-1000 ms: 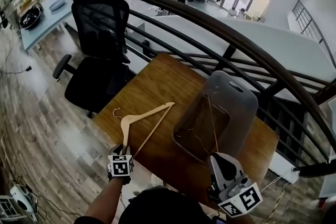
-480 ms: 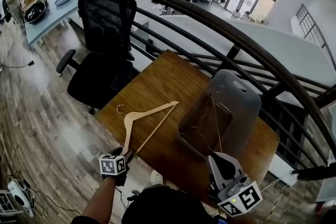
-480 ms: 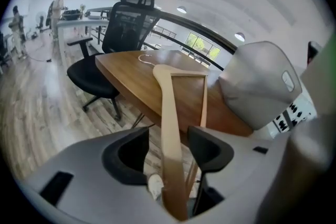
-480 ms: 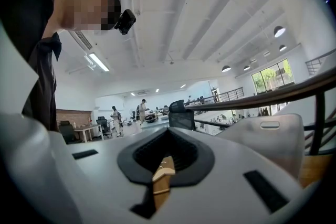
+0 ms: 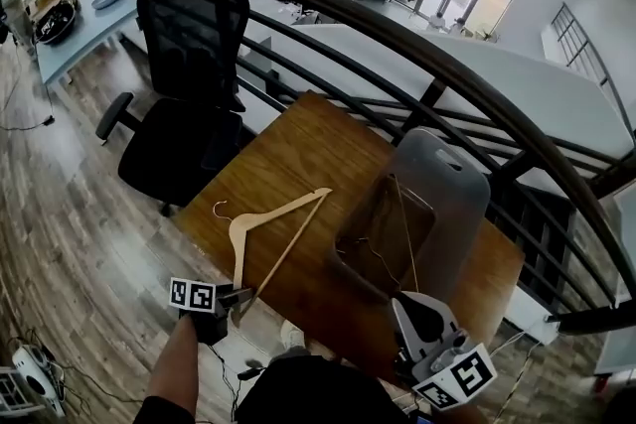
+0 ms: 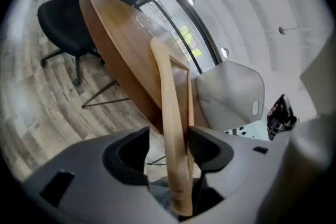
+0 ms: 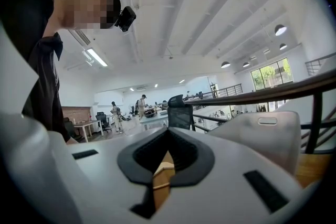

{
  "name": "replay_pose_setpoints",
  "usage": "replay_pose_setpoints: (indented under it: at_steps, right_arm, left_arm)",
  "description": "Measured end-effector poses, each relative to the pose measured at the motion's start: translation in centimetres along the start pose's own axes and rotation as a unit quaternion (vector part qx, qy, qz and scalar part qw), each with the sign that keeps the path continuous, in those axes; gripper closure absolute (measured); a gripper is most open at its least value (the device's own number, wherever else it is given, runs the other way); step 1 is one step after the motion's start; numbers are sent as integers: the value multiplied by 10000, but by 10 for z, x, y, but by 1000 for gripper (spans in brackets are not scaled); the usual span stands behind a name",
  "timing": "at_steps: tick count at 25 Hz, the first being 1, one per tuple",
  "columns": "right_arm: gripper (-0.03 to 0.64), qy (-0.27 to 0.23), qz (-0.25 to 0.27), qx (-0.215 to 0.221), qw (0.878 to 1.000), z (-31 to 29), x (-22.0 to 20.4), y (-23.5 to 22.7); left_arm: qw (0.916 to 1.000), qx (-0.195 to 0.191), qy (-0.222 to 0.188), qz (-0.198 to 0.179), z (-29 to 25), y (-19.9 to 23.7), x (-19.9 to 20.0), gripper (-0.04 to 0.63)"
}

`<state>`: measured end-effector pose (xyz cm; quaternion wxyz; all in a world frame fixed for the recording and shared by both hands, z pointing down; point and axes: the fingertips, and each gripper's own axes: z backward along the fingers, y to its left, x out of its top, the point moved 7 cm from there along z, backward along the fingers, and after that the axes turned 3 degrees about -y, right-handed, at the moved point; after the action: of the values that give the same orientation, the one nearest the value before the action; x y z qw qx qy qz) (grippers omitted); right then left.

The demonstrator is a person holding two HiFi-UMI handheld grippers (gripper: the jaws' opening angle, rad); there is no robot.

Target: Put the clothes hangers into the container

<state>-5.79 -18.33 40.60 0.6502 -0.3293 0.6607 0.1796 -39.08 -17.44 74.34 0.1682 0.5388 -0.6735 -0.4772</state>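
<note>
Hanger of pale wood lies on the brown wooden table, one end past the table's near edge, between the spread jaws of the left gripper. Grey plastic container stands on the table's right part; the right gripper, jaws pressed together and empty, hangs beside the table's near edge.

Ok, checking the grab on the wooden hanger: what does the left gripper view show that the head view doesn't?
Left gripper view only: the wooden hanger between the open jaws of the left gripper, a gap beside it. Head view only: its hook, thin hangers inside the container, the right gripper. Both: table, container, black chair.
</note>
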Motion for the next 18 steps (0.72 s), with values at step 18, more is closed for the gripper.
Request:
replay_pose_setpoints:
  at_steps: [18]
  right_arm:
    - [621, -105, -77, 350, 9993, 0, -4, -5]
  left_arm:
    - [9949, -569, -485, 678, 17, -31, -24, 535]
